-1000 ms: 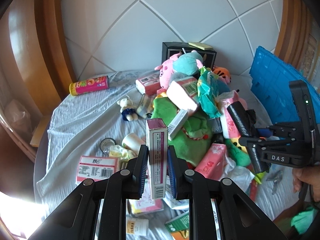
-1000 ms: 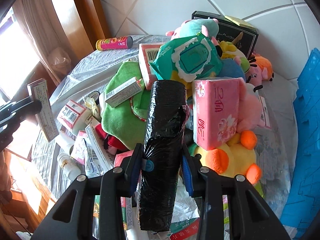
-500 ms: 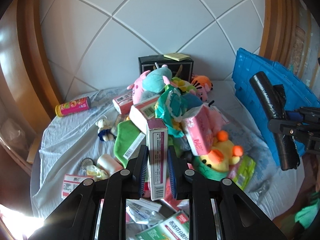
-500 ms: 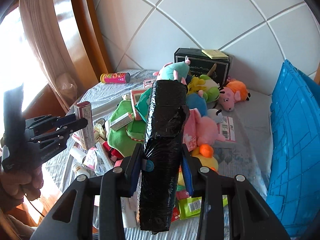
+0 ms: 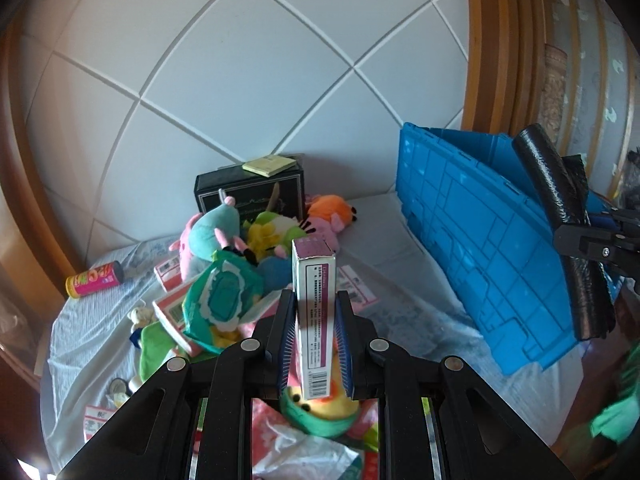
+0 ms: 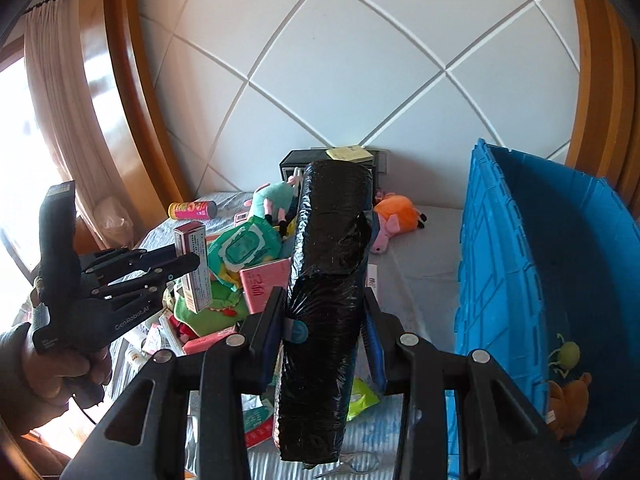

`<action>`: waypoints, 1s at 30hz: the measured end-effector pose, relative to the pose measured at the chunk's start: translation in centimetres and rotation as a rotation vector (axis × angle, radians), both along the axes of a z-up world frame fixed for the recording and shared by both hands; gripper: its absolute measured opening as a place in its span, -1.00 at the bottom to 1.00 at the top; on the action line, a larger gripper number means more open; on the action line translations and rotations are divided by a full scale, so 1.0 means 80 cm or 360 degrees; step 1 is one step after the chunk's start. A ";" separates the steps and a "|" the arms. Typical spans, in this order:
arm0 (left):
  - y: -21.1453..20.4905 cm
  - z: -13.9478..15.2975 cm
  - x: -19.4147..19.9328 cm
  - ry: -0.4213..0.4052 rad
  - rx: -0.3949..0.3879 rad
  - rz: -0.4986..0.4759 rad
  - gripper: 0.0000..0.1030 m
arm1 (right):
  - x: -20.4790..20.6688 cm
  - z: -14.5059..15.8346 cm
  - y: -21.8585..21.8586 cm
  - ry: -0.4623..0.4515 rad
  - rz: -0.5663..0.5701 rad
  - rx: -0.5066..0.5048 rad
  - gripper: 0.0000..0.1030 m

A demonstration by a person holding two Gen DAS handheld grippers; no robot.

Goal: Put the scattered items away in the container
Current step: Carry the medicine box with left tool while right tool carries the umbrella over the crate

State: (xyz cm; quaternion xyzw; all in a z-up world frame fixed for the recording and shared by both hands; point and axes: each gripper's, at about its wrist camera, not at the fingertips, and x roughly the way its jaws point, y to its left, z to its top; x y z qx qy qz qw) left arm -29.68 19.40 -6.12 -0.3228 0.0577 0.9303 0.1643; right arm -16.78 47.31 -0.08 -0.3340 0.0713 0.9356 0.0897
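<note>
Left wrist view
Left gripper: closed on a tall white carton with a magenta band, clamped at its lower half between the blue pads.
Carton axis: upright, its long axis running along the fingers, the magenta top pointing up and away from the camera.
Container: a blue ribbed plastic crate is seen ahead and to the right of the carton, well apart from it, its outer wall facing this gripper.
Right gripper: seen at the right edge, next to the crate, carrying a black plastic-wrapped roll.
Scattered items: a heap of plush toys and packets lies left of and below the carton on the pale cloth-covered tabletop.

Right wrist view
Right gripper: clamped on the black roll at about mid-length.
Roll axis: long axis along the fingers, upright in the frame, the rounded end pointing up and forward.
Crate: immediately to the right of the roll; its open inside faces this camera, with a brown plush toy already at the bottom.
Nearer hand: the right one is judged nearer to the crate; a rightward carry over the rim is called for.
Left gripper: seen at far left holding the carton upright, farther from the crate, with the heap in between.
</note>
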 end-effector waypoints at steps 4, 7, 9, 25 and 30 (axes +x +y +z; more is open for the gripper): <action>0.066 0.024 -0.010 0.0065 0.0010 -0.0099 -0.63 | 0.032 0.011 0.054 0.0029 -0.0099 0.0013 -0.31; 0.120 0.045 -0.013 0.0117 0.0031 -0.0186 -0.63 | 0.055 0.017 0.091 0.0044 -0.0174 0.0013 -0.31; 0.157 0.059 -0.017 0.0142 0.0046 -0.0248 -0.63 | 0.069 0.021 0.113 0.0052 -0.0216 0.0019 -0.31; 0.387 0.130 -0.049 0.0212 0.0115 -0.0586 -0.64 | 0.145 0.029 0.256 0.0081 -0.0474 -0.0007 -0.31; 0.441 0.134 -0.061 0.0198 0.0111 -0.0649 -0.63 | 0.152 0.027 0.292 0.0063 -0.0532 -0.0012 -0.31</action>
